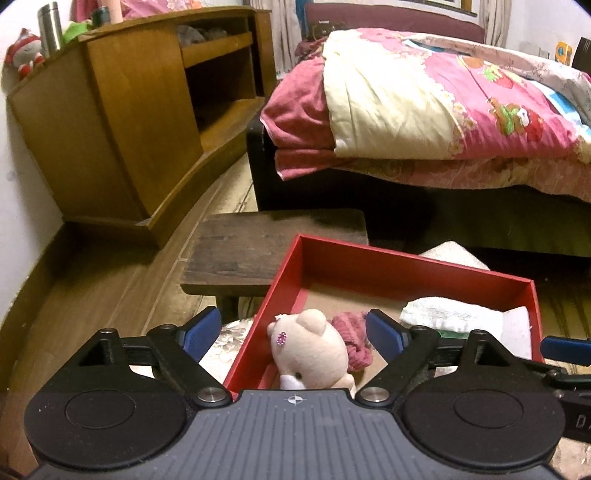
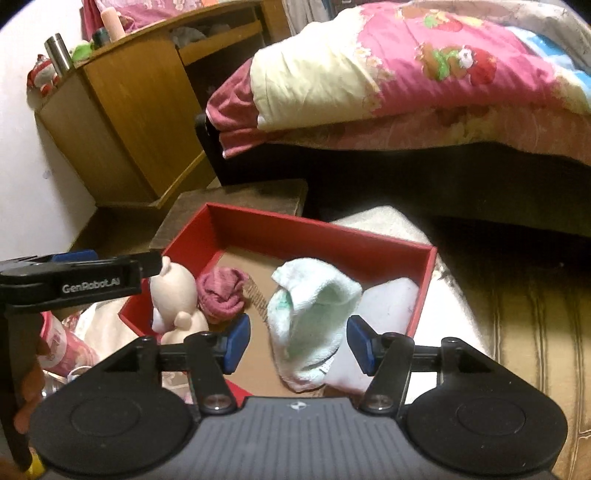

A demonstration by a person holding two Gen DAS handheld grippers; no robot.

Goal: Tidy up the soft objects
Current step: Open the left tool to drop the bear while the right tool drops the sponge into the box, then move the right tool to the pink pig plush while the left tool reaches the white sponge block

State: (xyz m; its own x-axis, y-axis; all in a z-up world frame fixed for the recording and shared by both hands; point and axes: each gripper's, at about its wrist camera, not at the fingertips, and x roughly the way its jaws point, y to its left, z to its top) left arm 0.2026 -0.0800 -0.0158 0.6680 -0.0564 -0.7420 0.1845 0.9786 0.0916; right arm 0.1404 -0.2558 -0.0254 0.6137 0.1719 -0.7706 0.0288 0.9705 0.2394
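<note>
Room: bedroom, wooden cabinet (image 1: 122, 122) far left, bed (image 1: 443, 110) far right.
Box: red box (image 1: 406, 264) near, holding everything below.
Plush toy (image 1: 314, 347): near left corner, beside pink cloth (image 1: 354, 332).
Left tool (image 1: 293, 332): pads wide apart around the toy, not pressing.
Right tool (image 2: 297, 341): parted, white towel (image 2: 310, 314) between, ungripped.

A curved wooden shelf unit (image 1: 122, 122) stands against the white wall (image 1: 22, 177), with a steel flask (image 1: 51, 27) on top. Beside it a dark-framed bed (image 1: 369, 192) carries a pink cartoon quilt (image 1: 461, 107). A low dark wooden stool (image 1: 251, 247) sits on the wood-plank floor (image 1: 110, 295) under dim, warm light.
</note>
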